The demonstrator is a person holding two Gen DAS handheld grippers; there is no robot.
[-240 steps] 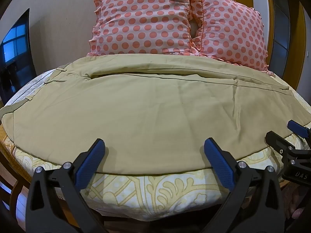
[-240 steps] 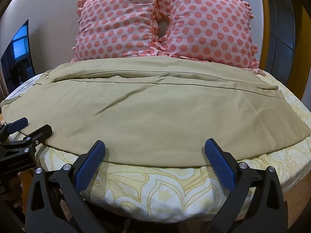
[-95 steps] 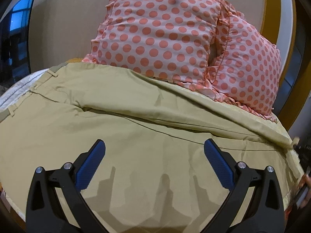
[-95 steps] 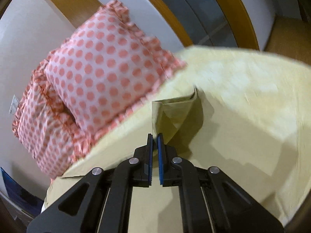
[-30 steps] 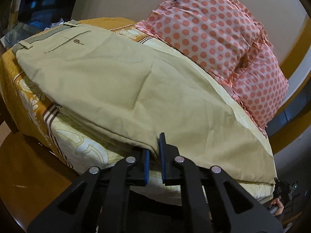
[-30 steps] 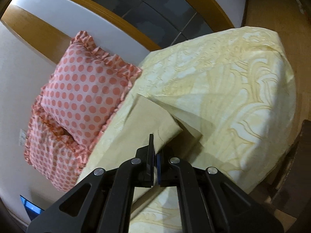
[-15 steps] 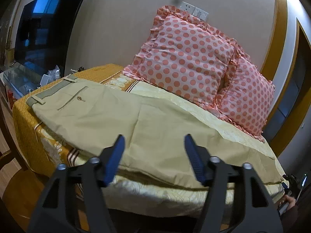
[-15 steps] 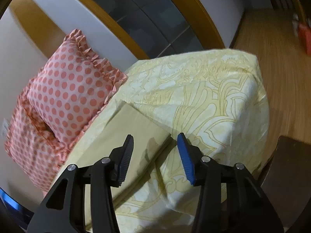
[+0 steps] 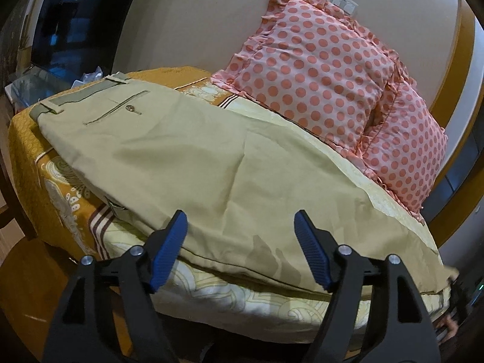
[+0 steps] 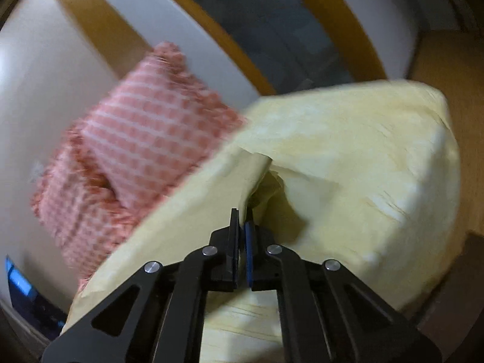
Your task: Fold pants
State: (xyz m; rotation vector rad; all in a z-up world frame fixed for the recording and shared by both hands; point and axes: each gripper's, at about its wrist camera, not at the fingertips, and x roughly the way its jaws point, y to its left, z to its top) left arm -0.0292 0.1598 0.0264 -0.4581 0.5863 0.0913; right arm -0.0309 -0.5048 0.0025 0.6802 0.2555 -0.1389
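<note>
Khaki pants (image 9: pixel 211 163) lie folded lengthwise across the bed, waistband and back pocket at the far left, leg ends at the right. My left gripper (image 9: pixel 240 248) is open and empty, hovering just above the near edge of the pants around mid-leg. In the blurred right wrist view my right gripper (image 10: pixel 242 230) is shut on the leg end of the pants (image 10: pixel 211 199) and lifts the cloth off the bed.
Two pink polka-dot pillows (image 9: pixel 317 69) lean on the wall behind the pants; one also shows in the right wrist view (image 10: pixel 145 139). The yellow patterned bedcover (image 10: pixel 363 163) drops off at the bed's corner. A dark TV screen (image 9: pixel 60 24) stands at far left. Wooden floor lies below.
My left gripper let go of the pants' near edge and opened. My right gripper opened half a second ago, then shut again on the leg end and is moving fast.
</note>
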